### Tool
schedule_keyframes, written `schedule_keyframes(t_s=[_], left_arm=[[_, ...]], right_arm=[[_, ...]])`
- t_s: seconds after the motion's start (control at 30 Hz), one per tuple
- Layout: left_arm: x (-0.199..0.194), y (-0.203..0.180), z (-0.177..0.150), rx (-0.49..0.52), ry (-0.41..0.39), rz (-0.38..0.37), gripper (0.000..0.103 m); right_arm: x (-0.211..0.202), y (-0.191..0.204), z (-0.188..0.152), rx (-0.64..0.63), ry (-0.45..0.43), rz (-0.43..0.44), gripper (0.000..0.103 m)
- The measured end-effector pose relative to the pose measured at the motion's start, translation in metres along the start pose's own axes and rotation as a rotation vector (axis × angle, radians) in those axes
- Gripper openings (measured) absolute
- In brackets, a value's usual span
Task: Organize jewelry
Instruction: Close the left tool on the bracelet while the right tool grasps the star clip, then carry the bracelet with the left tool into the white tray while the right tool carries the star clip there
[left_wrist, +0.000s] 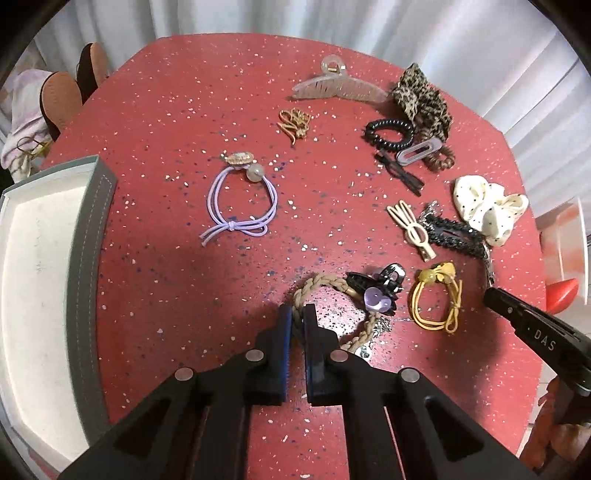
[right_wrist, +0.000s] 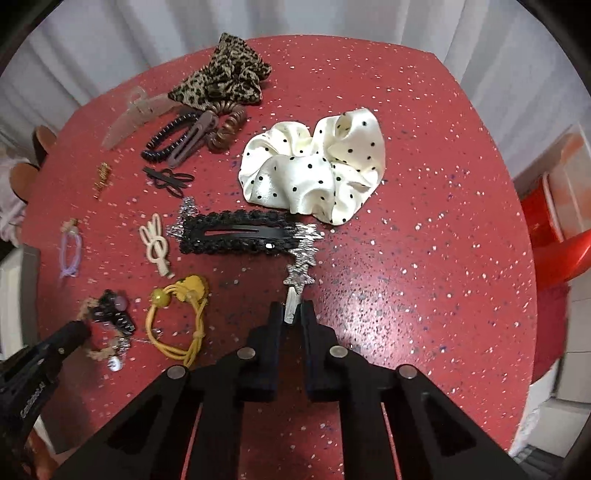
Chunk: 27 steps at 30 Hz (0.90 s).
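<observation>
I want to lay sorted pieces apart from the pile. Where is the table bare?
Bare table lies right of the polka-dot scrunchie, and between the lilac hair tie and the grey box. It is crowded from the leopard scrunchie down to the yellow hair tie.

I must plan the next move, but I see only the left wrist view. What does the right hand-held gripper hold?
Observer: The right hand-held gripper is shut on the end of the silver star clip.
Operator: Is that clip free of other things?
Observer: No. Its far part lies against the black clip.
Operator: What is beyond them?
Observer: The dotted scrunchie lies just behind, apart from the gripper.
</observation>
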<state>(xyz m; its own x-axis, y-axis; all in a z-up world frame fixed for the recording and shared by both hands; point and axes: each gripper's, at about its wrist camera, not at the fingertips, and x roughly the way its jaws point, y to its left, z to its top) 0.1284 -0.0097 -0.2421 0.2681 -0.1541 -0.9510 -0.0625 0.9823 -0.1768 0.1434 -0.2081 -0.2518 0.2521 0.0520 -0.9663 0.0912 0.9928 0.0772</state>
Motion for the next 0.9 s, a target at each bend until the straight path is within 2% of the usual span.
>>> schedule_keyframes(t_s=[0.23,0.37,0.57,0.9], left_arm=[[-0.025,0.005,-0.007,0.009,-0.023,-0.031,0.007],[-0.034,0.012,-0.009,0.009,-0.025,-0.036,0.007],[-0.056,0.016,-0.012,0.011,-0.042,-0.054,0.007],[-0.089,0.025,-0.02,-0.007,-0.069,-0.069,0.007]], right_arm=[[-0.031,-0.034,-0.008,0.027,-0.012,0.055,0.009],[-0.046,-0.038,-0.012,0.03,-0.019,0.074,0.009],[-0.062,-0.027,-0.028,0.031,-0.02,0.094,0.009],[-0.092,-0.01,-0.034,0.01,-0.039,0.119,0.009]])
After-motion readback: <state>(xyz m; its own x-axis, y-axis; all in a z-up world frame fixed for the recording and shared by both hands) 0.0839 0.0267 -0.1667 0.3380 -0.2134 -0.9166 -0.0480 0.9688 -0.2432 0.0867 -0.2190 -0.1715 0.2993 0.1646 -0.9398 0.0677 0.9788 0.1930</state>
